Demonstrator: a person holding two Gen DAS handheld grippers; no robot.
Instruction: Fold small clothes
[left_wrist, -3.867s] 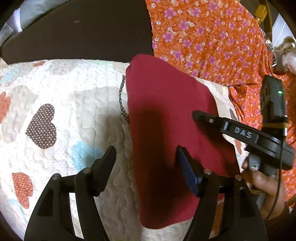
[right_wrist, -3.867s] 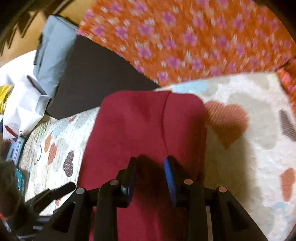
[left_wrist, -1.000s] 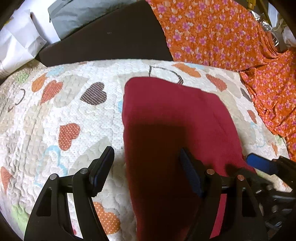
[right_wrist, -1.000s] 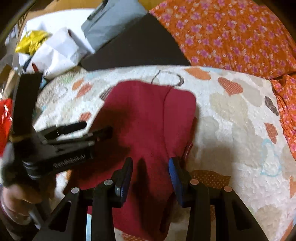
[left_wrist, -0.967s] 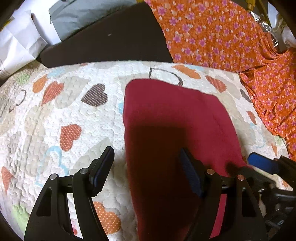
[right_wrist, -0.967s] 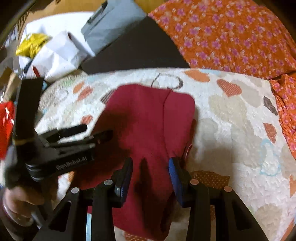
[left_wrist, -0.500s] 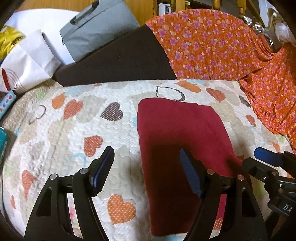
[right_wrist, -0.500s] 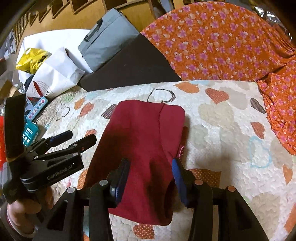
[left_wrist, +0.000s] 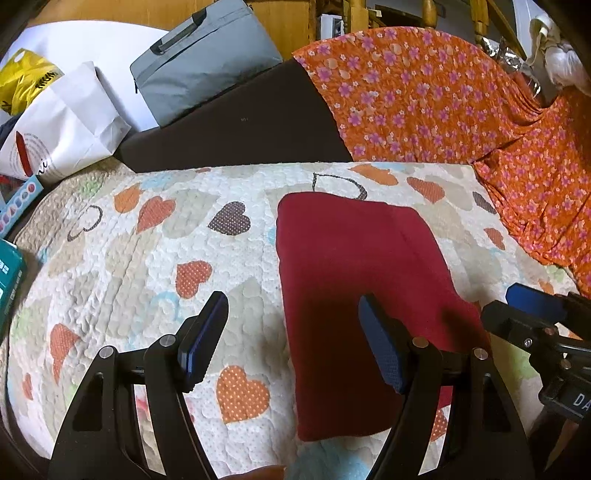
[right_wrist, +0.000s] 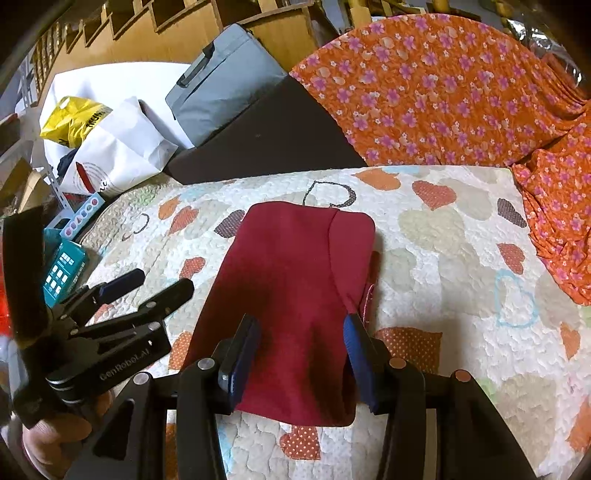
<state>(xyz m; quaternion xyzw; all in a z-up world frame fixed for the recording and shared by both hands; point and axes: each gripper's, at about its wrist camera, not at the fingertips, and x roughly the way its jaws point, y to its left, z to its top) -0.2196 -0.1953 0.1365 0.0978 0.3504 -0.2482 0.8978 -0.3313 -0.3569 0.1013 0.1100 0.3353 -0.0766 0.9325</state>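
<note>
Left tool (left_wrist: 291, 341) spread, empty; right tool (right_wrist: 301, 349) just widened, empty; red garment (right_wrist: 295, 295) near edge hidden behind tools.

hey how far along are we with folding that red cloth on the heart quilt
Done: the red cloth lies folded into a narrow rectangle on the heart quilt. In hand: nothing; the left gripper stands open, and the right gripper, whose fingers have just been opening, grips no fabric. Left: perhaps one more fold or setting it aside; no other small clothes clearly visible.

You have a heart-patterned quilt (left_wrist: 147, 266) underneath. Behind it sit a grey bag (left_wrist: 199, 62), a white paper bag (left_wrist: 66, 122) and orange floral fabric (left_wrist: 424, 96).
</note>
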